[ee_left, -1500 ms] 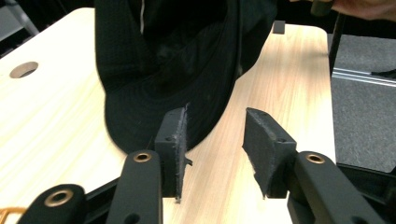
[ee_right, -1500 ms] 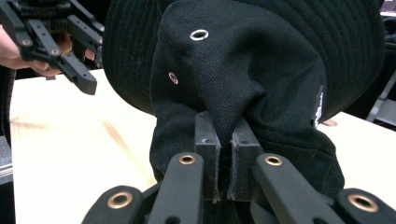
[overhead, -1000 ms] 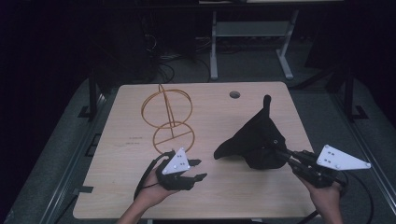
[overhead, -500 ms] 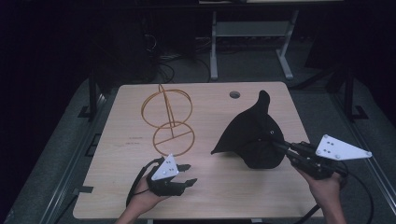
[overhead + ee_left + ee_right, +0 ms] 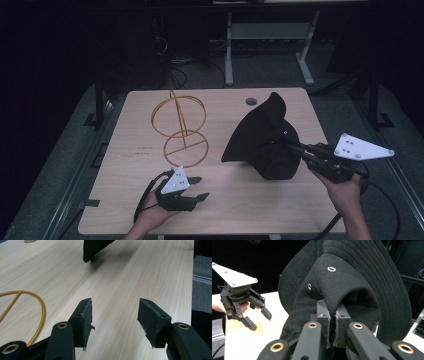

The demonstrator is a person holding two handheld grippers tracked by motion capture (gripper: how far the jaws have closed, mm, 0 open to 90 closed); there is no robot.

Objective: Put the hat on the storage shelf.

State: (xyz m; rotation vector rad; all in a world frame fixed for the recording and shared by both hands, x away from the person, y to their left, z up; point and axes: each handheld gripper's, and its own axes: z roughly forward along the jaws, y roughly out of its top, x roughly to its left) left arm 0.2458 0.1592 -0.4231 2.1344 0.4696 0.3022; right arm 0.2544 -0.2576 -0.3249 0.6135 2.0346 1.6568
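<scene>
The right gripper [image 5: 292, 145] has its jaws pinched tight on a fold of the black hat [image 5: 265, 135], biting the crown fabric near a metal eyelet, as the right gripper view makes plain. The hat sits toward the right edge of the table [image 5: 125, 210], its brim raised and its peak pointing at the far edge; whether its low side touches the wood cannot be told. The left gripper [image 5: 197, 189] hovers near the front edge, left of centre, with its jaws spread wide and nothing between them. The hat lies forward and to the right of that empty tool, well apart from it across bare tabletop. The gold wire stand [image 5: 180, 127] rests just beyond the left gripper, toward the far left, so that hand is the nearer to it by my judgement.
</scene>
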